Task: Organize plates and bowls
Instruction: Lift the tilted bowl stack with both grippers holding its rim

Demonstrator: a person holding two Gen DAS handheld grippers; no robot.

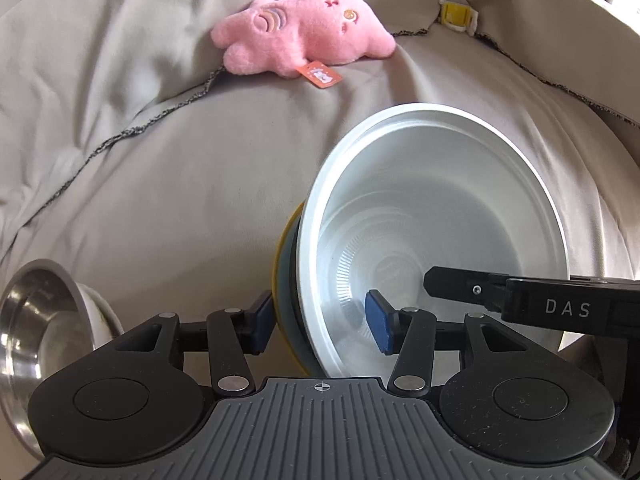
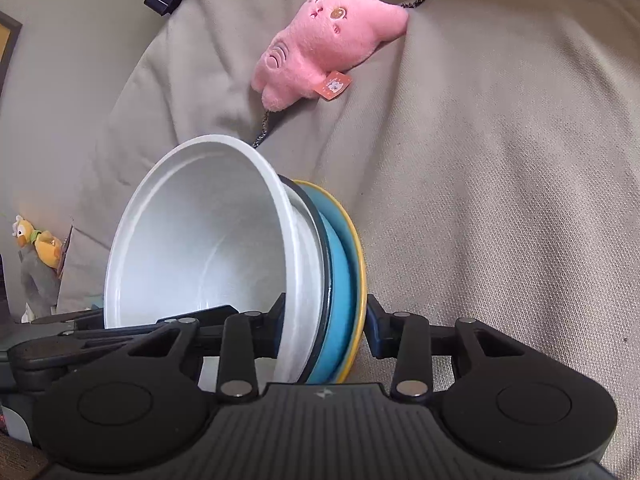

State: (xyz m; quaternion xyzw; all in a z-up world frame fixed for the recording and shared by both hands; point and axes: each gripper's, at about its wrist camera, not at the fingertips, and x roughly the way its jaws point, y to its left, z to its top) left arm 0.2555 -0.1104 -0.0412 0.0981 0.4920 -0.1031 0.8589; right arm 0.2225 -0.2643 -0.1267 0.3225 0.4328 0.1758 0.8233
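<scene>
White bowl (image 2: 192,240) nested in blue plate (image 2: 340,272), yellow plate (image 2: 360,264).

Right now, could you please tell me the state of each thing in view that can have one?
White bowl: tipped on edge, nested on the plates.
Blue plate and yellow plate: stacked behind the bowl, on edge.
Steel bowl: tilted, empty.
Pink plush toy: lying on the sofa.
Left gripper: straddles the stack.
Right gripper: clamps the stack.

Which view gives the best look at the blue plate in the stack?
The right wrist view. There the blue plate shows a broad band of its face between the white bowl and the yellow rim. The left wrist view shows only a thin, dark edge behind the bowl.
</scene>
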